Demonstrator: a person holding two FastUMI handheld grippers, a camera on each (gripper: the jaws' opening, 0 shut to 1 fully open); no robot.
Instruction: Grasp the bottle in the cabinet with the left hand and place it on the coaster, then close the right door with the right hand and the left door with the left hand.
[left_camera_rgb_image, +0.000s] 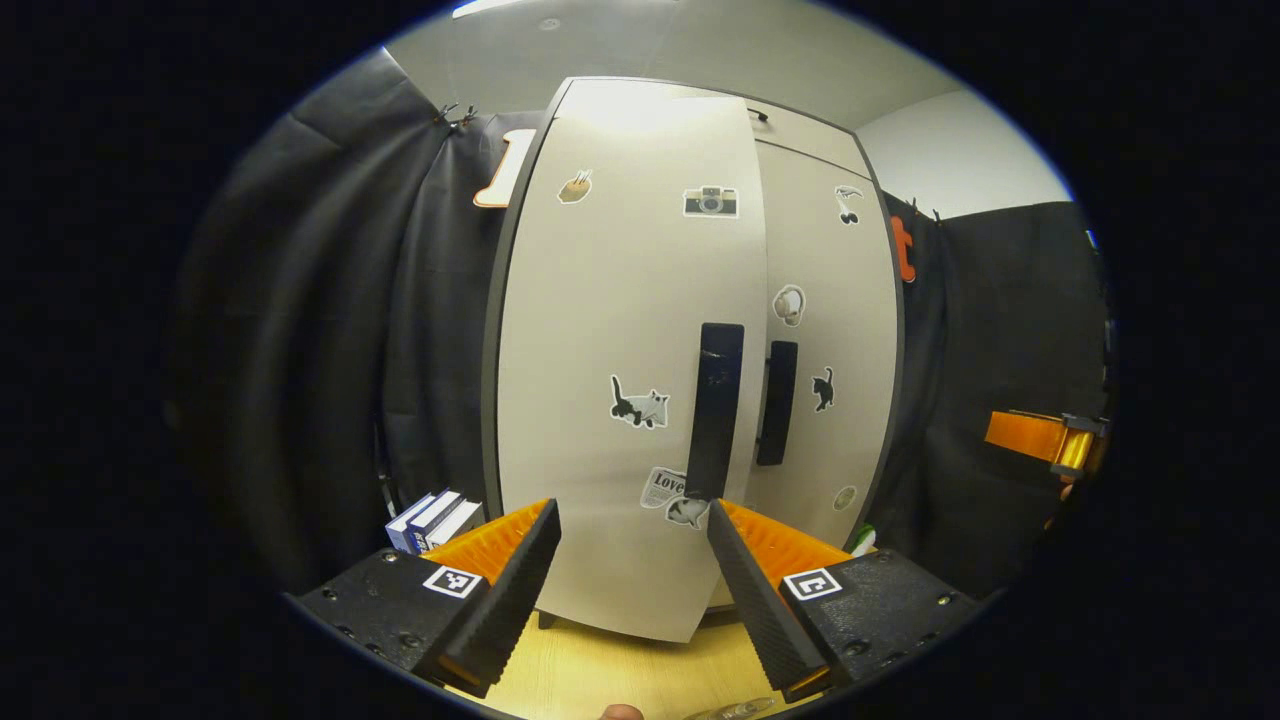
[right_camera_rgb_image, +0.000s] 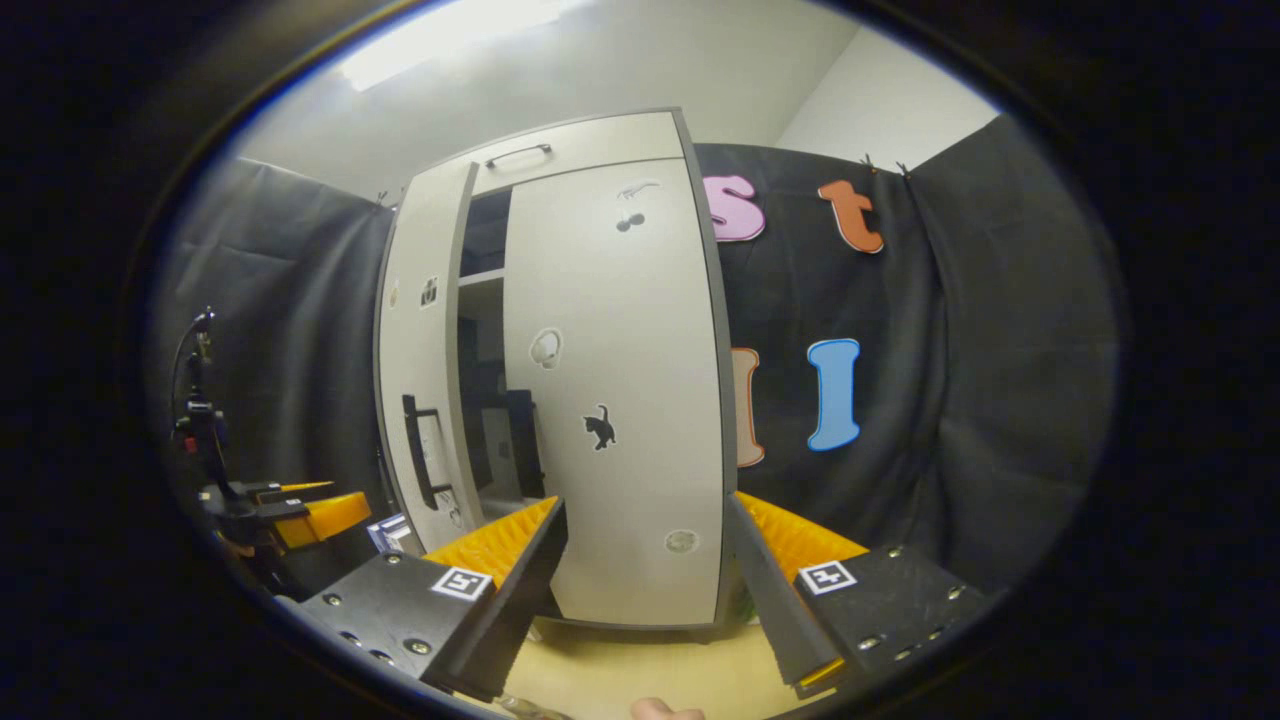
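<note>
The pale cabinet stands on a wooden table. In the left gripper view its left door fills the middle, standing slightly ajar, its dark handle just above and between my fingers. My left gripper is open and close in front of that door, holding nothing. The right door lies flush with the cabinet. My right gripper is open before it, empty. In the right gripper view the left door hangs partly open, showing dark shelves. A clear glassy thing peeks at the bottom edge; I cannot tell if it is the bottle.
Several books stand left of the cabinet. The other gripper shows at the far right of the left gripper view, and the left one at the left of the right gripper view. Black cloth walls surround the cabinet.
</note>
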